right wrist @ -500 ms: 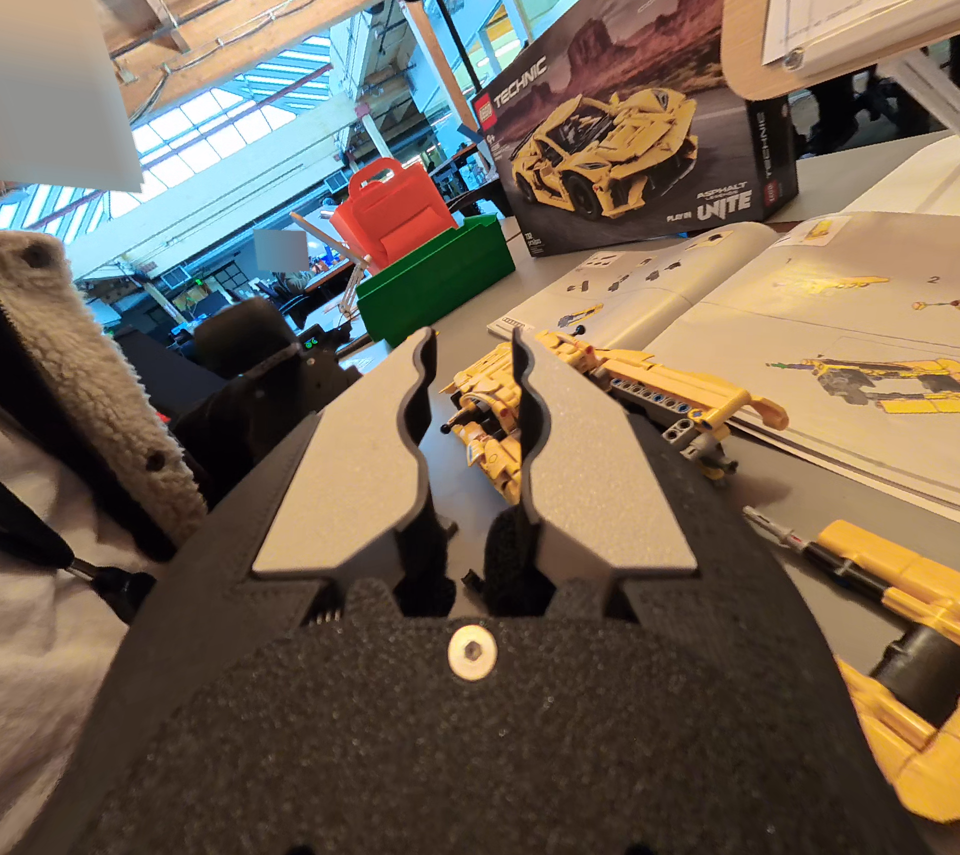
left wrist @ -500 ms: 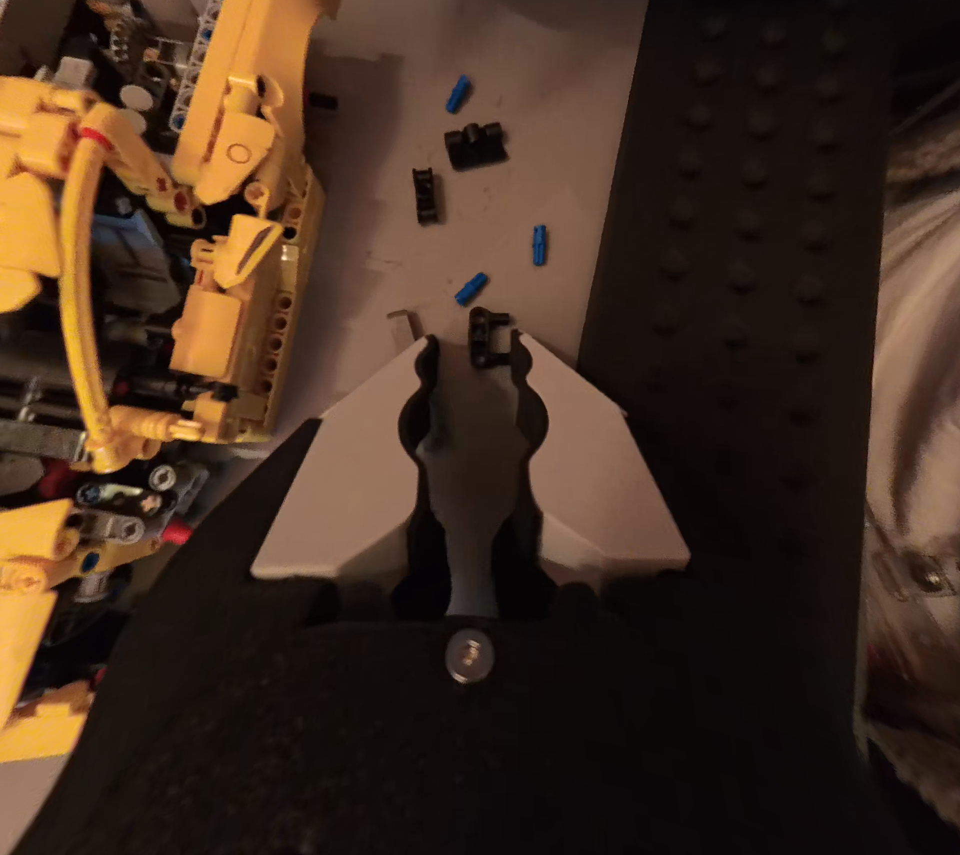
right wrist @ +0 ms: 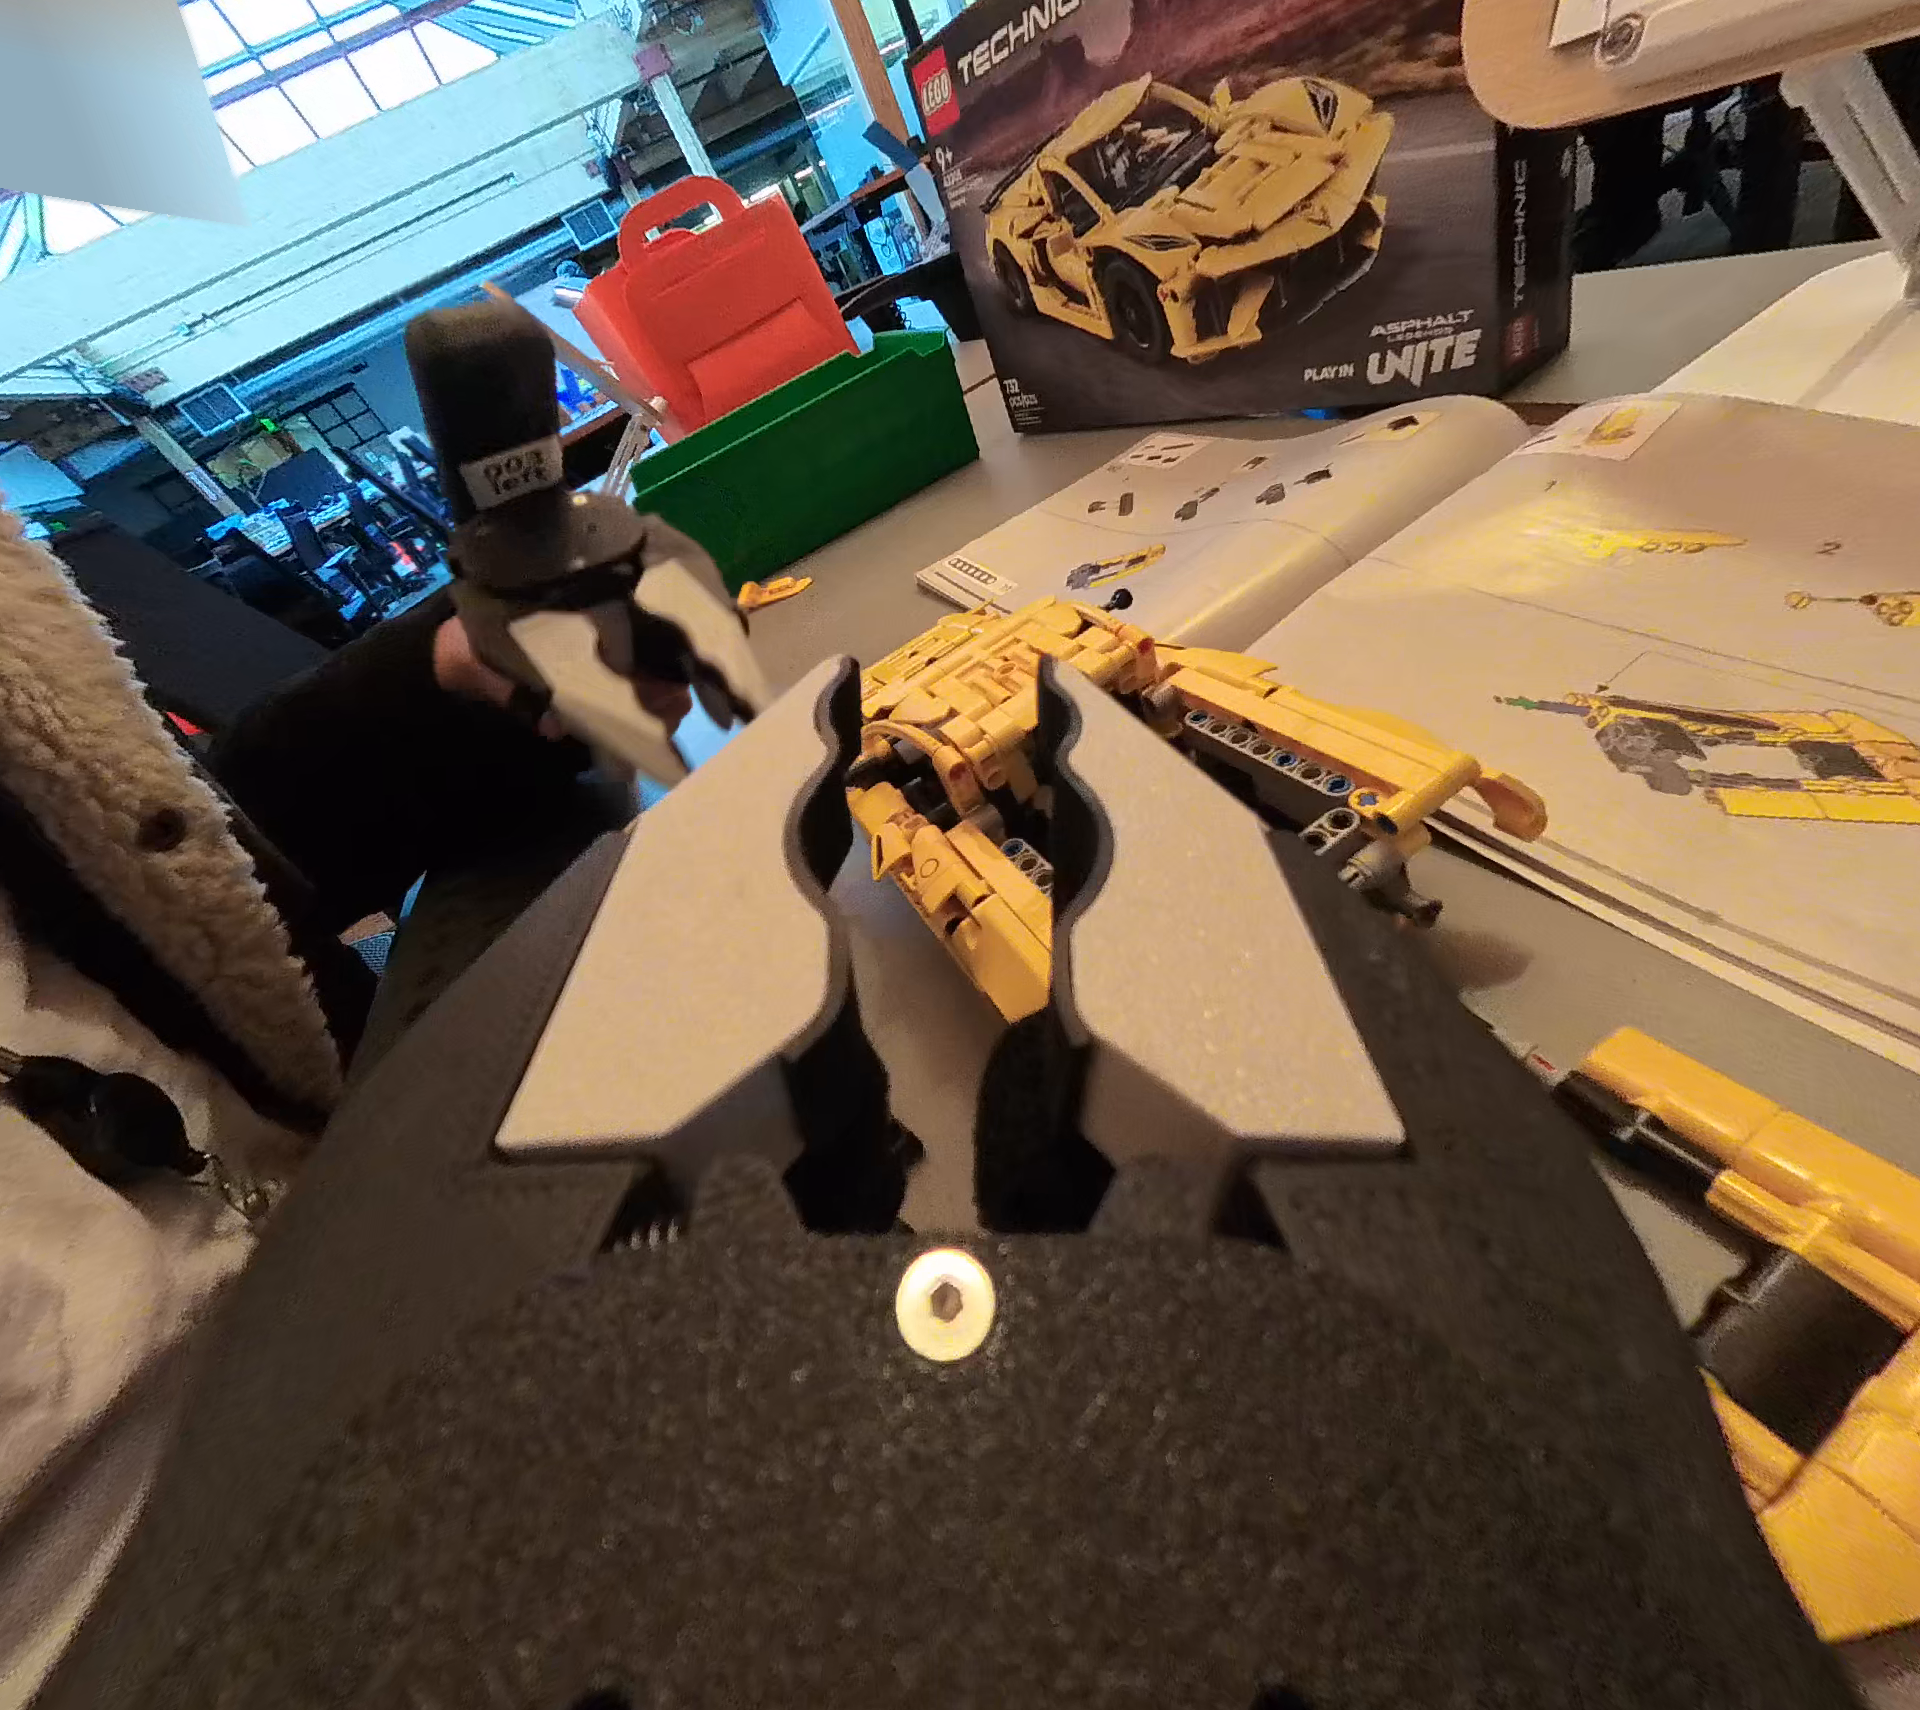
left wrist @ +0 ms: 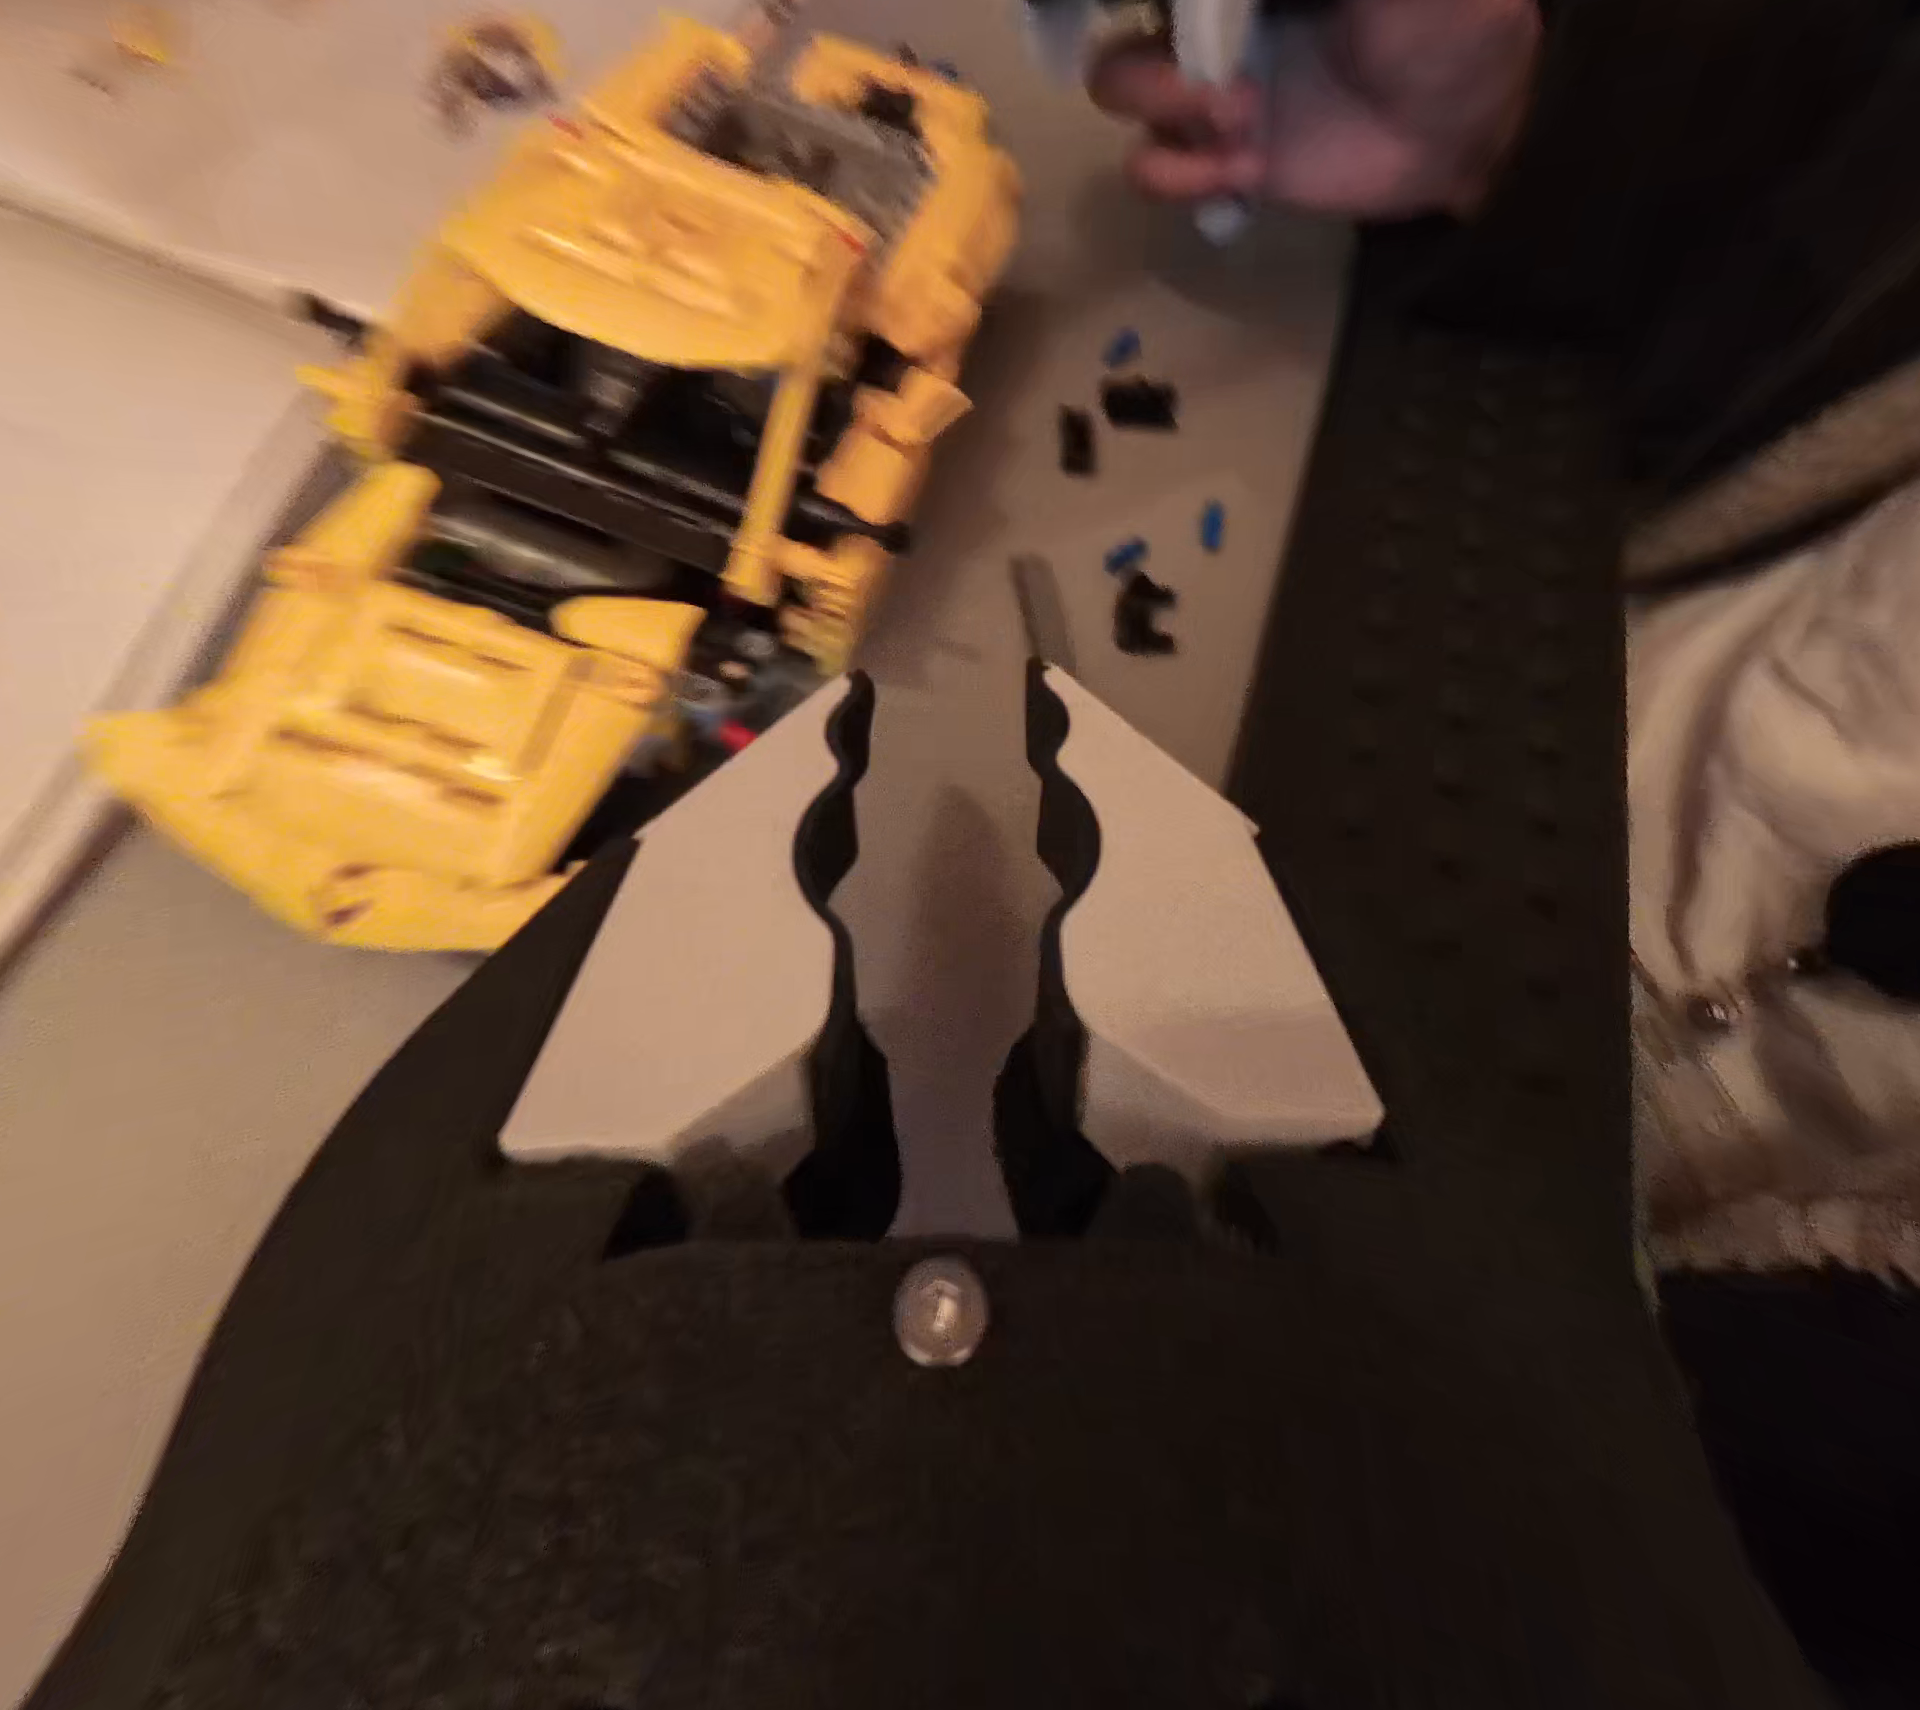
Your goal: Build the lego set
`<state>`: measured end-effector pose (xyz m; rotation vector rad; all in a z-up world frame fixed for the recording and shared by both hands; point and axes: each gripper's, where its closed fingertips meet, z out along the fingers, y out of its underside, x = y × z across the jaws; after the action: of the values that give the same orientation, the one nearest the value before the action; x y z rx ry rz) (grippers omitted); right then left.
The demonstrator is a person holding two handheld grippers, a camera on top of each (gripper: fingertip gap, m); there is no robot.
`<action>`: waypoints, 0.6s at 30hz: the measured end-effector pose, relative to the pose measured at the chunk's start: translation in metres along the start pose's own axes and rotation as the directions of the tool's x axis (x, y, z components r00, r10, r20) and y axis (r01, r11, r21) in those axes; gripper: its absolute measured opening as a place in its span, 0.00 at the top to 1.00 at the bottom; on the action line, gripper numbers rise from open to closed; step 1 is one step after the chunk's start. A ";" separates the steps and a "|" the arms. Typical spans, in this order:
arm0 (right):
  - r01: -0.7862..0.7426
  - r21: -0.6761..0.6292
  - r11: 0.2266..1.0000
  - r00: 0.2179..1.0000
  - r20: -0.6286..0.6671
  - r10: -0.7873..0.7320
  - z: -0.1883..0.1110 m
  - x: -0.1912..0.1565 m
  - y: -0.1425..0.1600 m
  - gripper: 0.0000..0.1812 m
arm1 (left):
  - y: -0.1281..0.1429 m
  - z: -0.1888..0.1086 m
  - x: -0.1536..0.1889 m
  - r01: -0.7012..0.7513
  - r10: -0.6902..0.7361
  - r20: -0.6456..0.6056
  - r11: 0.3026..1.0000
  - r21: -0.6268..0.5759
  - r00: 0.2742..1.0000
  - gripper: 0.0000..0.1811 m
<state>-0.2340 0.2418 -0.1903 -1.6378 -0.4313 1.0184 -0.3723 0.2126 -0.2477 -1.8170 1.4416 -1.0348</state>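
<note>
Both the left gripper (left wrist: 943,689) and right gripper (right wrist: 943,684) are held apart and empty; a loose piece seems to be sought. A black connector (left wrist: 1141,613) must be straddled squarely beside the yellow car (left wrist: 623,476).

Your half-built yellow car (left wrist: 623,507) sits upright on the table, its dark inner frame exposed. Just beside it lie loose blue pins (left wrist: 1210,526) and small black connectors (left wrist: 1141,611), scattered apart.
</note>
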 end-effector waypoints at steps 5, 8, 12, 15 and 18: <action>-0.010 -0.004 1.000 1.000 0.007 0.010 0.000 -0.001 0.001 0.82 | 0.027 0.039 0.034 -0.105 0.101 -0.033 0.981 -0.165 0.994 0.84; -0.012 -0.007 1.000 1.000 0.015 0.012 0.000 -0.003 0.001 0.83 | 0.028 0.051 0.039 -0.103 0.097 -0.043 0.975 -0.194 0.994 0.84; -0.013 -0.010 1.000 0.999 0.031 0.013 0.001 -0.006 0.002 0.83 | 0.033 0.063 0.040 -0.116 0.111 -0.033 0.964 -0.238 0.993 0.89; -0.028 -0.021 0.999 0.998 0.052 0.029 0.002 -0.011 0.003 0.82 | 0.034 0.062 0.034 -0.157 0.163 0.000 0.951 -0.265 0.987 0.95; -0.090 -0.065 0.994 0.990 0.107 0.097 0.006 -0.024 0.006 0.81 | 0.008 0.049 0.015 -0.372 0.406 0.156 0.905 -0.206 0.901 0.96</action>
<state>-0.2536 0.2259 -0.1866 -1.6738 -0.4658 1.1798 -0.3327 0.1951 -0.2764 -1.5945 1.7209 -0.5282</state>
